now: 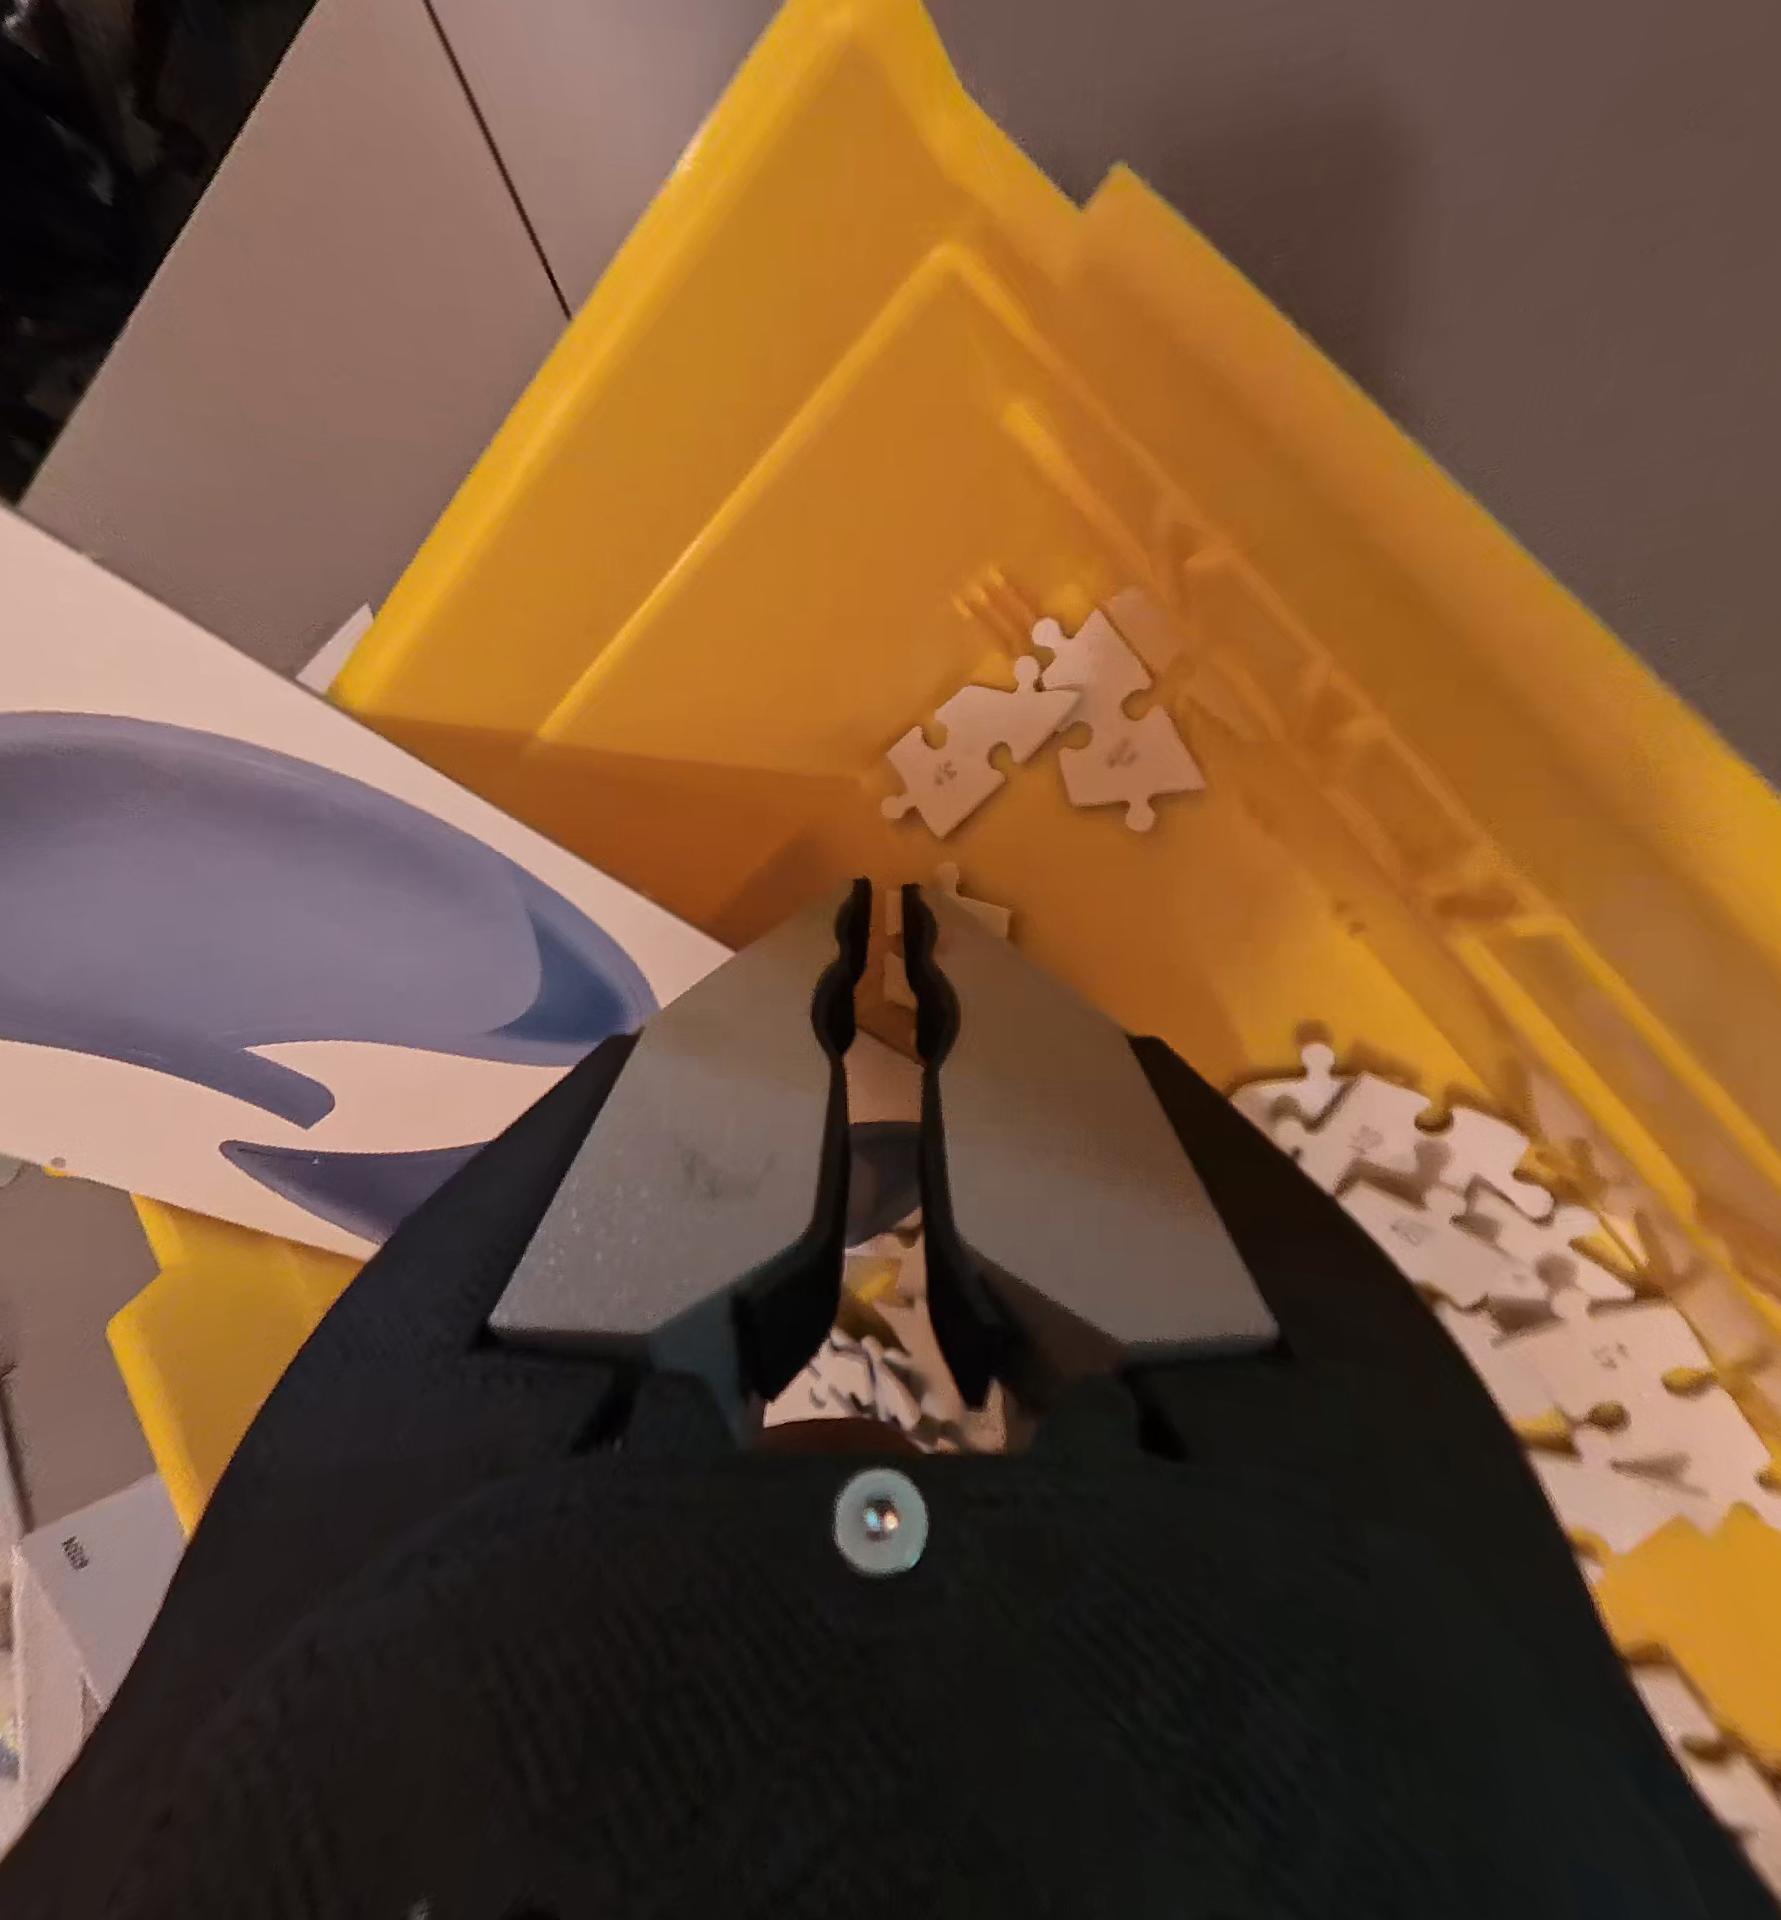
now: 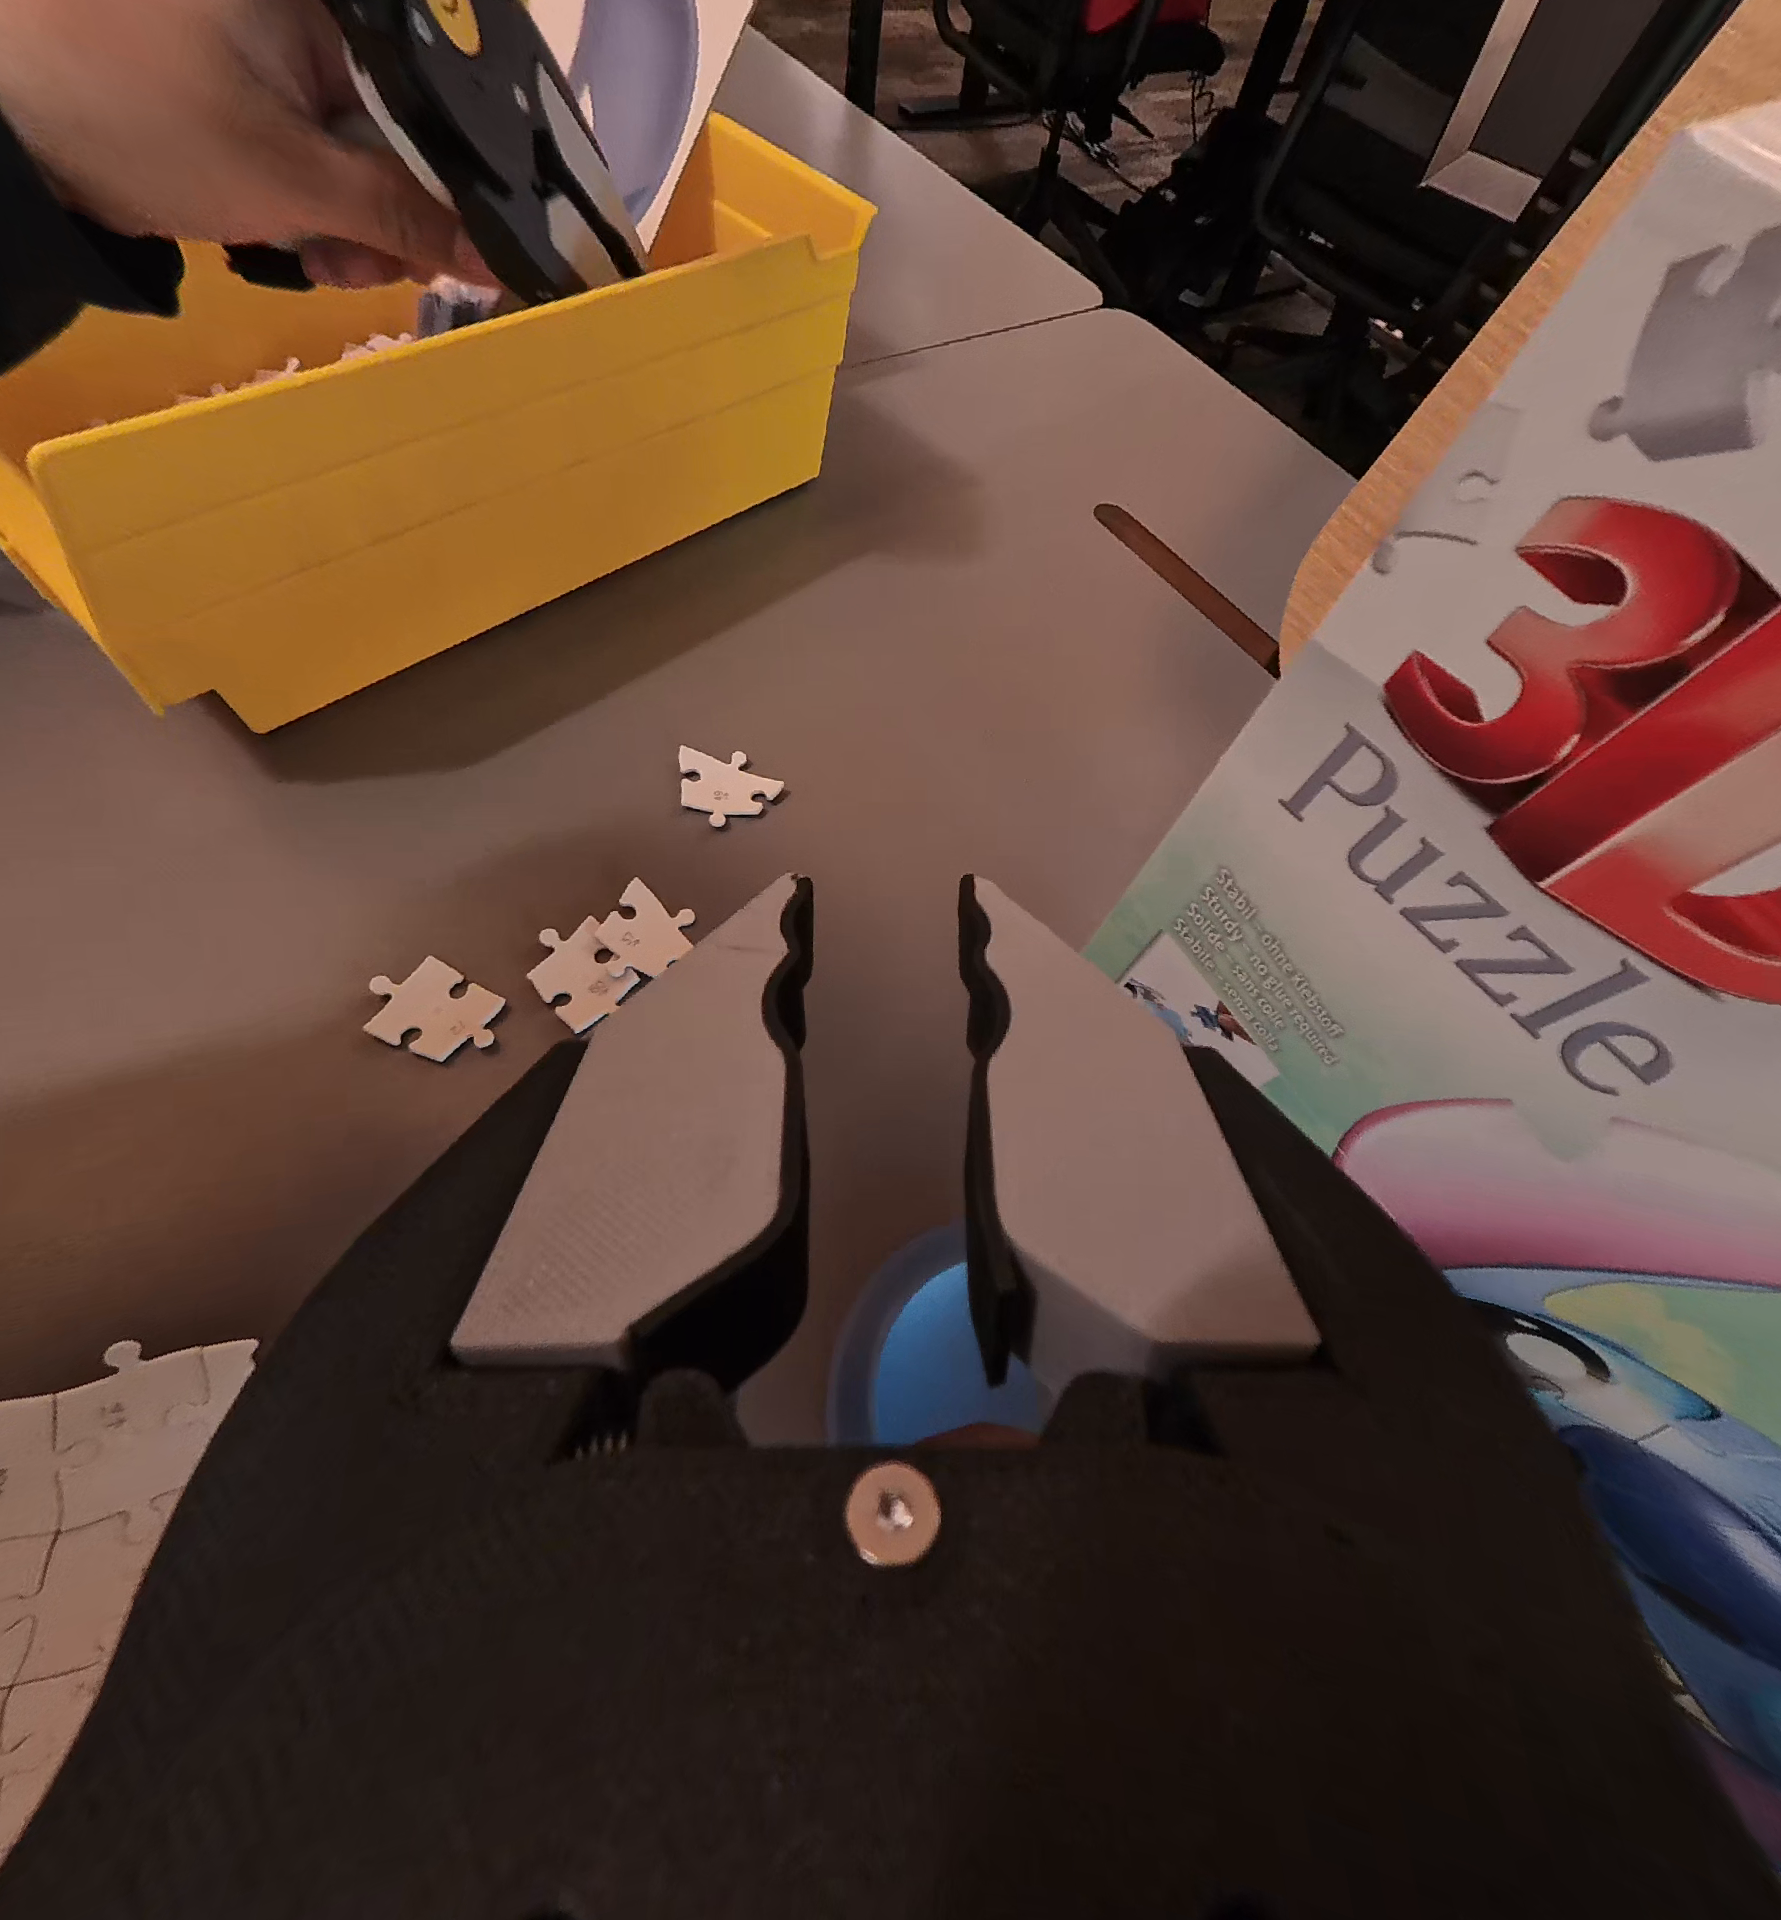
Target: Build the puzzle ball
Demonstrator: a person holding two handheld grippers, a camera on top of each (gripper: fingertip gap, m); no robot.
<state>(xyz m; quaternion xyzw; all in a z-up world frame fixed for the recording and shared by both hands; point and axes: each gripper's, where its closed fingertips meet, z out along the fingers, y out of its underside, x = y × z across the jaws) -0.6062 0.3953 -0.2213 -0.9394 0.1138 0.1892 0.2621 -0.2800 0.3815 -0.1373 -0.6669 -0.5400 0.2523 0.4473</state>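
My left gripper (image 1: 886,896) reaches down into the yellow bin (image 1: 761,499). Its jaws are nearly closed on a white puzzle piece (image 1: 972,914), whose edge sticks out past the right fingertip. Two more loose pieces (image 1: 1047,727) lie on the bin floor just beyond, and a heap of pieces (image 1: 1509,1278) lies to the right. My right gripper (image 2: 886,894) is open and empty above the grey table (image 2: 917,644). Several white pieces (image 2: 595,961) lie just left of its left finger, and one piece (image 2: 725,787) lies farther ahead. A joined flat puzzle section (image 2: 34,1507) lies at lower left.
The puzzle box (image 2: 1488,935) leans at the right, close to my right gripper. The yellow bin (image 2: 450,499) stands at the far left, with a hand (image 2: 190,135) holding the left gripper (image 2: 543,197) in it. A white sheet with a blue shape (image 1: 190,883) leans in the bin. A blue round object (image 2: 917,1340) lies under my right gripper. To the joined flat puzzle section (image 2: 34,1507): right tips about 20 cm, left tips about 45 cm.
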